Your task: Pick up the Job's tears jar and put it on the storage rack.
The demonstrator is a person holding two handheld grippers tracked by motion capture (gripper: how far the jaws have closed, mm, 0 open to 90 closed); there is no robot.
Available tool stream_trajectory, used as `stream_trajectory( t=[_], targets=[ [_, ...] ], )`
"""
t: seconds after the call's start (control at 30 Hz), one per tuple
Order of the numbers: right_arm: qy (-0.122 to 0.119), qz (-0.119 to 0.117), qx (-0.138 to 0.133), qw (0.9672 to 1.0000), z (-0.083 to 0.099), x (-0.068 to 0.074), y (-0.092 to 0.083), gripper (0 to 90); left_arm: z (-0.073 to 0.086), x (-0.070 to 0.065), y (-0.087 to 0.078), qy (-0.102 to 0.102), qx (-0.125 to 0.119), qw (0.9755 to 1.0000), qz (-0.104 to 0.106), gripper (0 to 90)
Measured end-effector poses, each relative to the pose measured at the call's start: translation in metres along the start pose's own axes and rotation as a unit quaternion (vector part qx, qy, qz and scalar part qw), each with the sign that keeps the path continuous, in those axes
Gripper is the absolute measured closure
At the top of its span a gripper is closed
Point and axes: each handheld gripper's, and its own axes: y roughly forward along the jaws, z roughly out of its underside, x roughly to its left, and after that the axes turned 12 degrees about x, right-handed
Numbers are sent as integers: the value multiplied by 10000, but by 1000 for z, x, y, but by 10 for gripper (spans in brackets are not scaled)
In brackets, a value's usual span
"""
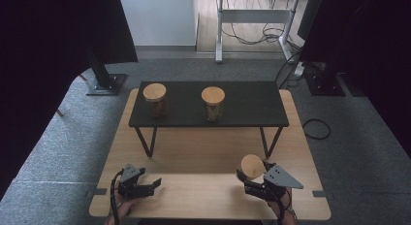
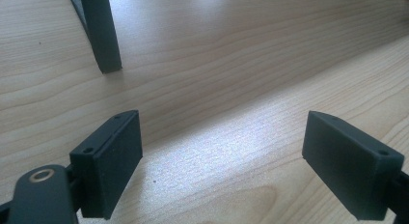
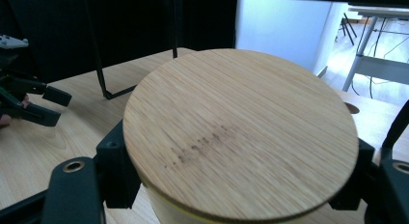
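Observation:
A jar with a round bamboo lid (image 1: 252,166) is held off the wooden table at the front right, tilted toward me. My right gripper (image 1: 249,179) is shut on it, one jaw on each side just under the lid (image 3: 241,132). Two similar jars (image 1: 155,100) (image 1: 213,103) stand upright on the low black shelf (image 1: 252,106). My left gripper (image 1: 154,184) rests at the table's front left. Its jaws stand wide apart with bare wood between them (image 2: 222,151). The right gripper view catches it again (image 3: 43,105) at the left.
The black shelf stands on thin metal legs (image 2: 99,33) over the far half of the wooden table (image 1: 203,196). Grey carpet surrounds the table. Black stands and a desk frame with cables (image 1: 252,36) sit beyond it.

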Motion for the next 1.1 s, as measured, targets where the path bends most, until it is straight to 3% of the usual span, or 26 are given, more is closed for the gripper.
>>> stream_trajectory(
  t=[0.53, 1.1],
  targets=[
    [6, -51, -247, 9997, -18, 1, -9, 246, 0, 0, 0, -14, 5, 10000, -8, 135],
    [-180, -68, -410, 9990, -42, 2, -20, 246, 0, 0, 0, -6, 7, 10000, -9, 134]
  ],
)
